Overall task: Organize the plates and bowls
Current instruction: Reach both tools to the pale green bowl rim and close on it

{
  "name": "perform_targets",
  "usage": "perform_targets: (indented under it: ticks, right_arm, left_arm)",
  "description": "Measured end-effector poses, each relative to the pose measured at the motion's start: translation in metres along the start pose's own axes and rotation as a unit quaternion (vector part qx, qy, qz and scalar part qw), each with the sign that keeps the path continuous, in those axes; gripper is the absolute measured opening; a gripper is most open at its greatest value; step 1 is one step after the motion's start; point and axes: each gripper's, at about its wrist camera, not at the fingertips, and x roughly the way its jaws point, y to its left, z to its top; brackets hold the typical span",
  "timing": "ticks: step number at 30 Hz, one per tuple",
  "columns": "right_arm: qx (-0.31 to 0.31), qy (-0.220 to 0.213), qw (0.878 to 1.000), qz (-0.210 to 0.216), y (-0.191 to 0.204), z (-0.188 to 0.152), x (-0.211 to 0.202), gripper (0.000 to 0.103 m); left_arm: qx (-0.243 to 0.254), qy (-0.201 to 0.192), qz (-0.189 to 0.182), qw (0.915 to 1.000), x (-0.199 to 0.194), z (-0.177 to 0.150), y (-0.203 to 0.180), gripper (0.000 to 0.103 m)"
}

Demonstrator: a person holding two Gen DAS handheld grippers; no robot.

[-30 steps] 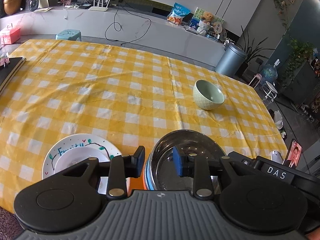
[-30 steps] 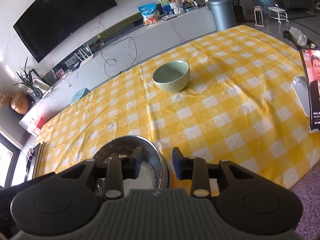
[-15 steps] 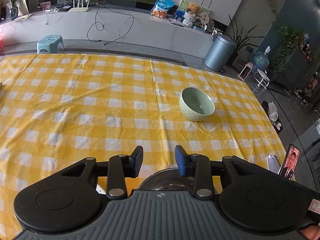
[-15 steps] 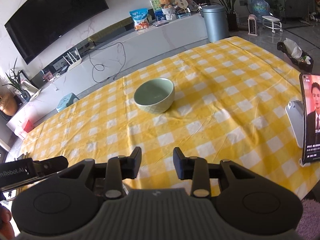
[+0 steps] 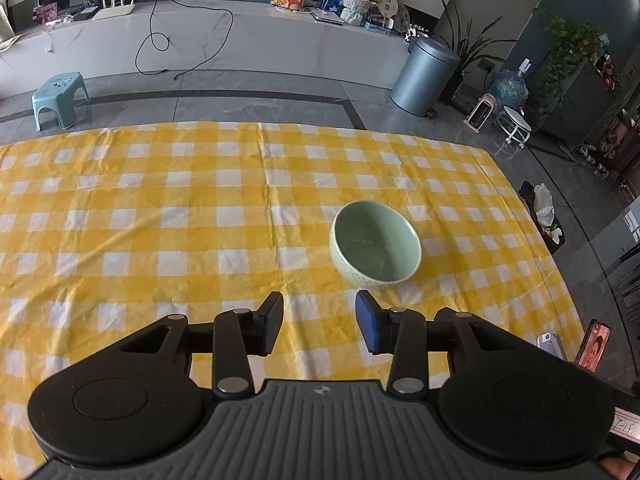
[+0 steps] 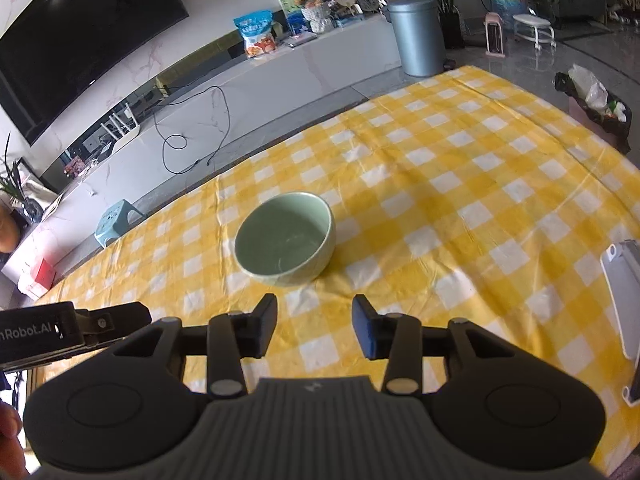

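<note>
A pale green bowl (image 5: 376, 250) stands upright and empty on the yellow checked tablecloth (image 5: 160, 216); it also shows in the right wrist view (image 6: 285, 245). My left gripper (image 5: 319, 326) is open and empty, just short of the bowl and slightly to its left. My right gripper (image 6: 315, 330) is open and empty, a little short of the bowl. The left gripper's body (image 6: 60, 334) shows at the left edge of the right wrist view. No plate or steel bowl is in view.
A phone on a stand (image 5: 596, 346) is at the table's right edge, seen also in the right wrist view (image 6: 624, 300). Beyond the table are a grey bin (image 5: 424, 76), a blue stool (image 5: 60, 98) and a long white counter (image 5: 200, 40).
Both grippers have risen and moved forward towards the green bowl. The steel bowl and the white plate, under the fingers one second ago, have dropped out of view.
</note>
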Motion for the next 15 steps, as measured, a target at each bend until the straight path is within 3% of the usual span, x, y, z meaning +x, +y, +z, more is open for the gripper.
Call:
perform_targets:
  ticks: [10,15]
  right_arm:
    - [0.024,0.019,0.999,-0.013,-0.001,0.031,0.053,0.041]
    - [0.044,0.036,0.998,-0.017,-0.004,0.038,0.078,0.031]
  left_arm:
    - [0.002,0.034,-0.01,0.9994,0.069,0.031,-0.008,0.046]
    - [-0.007,0.056,-0.01,0.9983,0.1,0.04,-0.009,0.046]
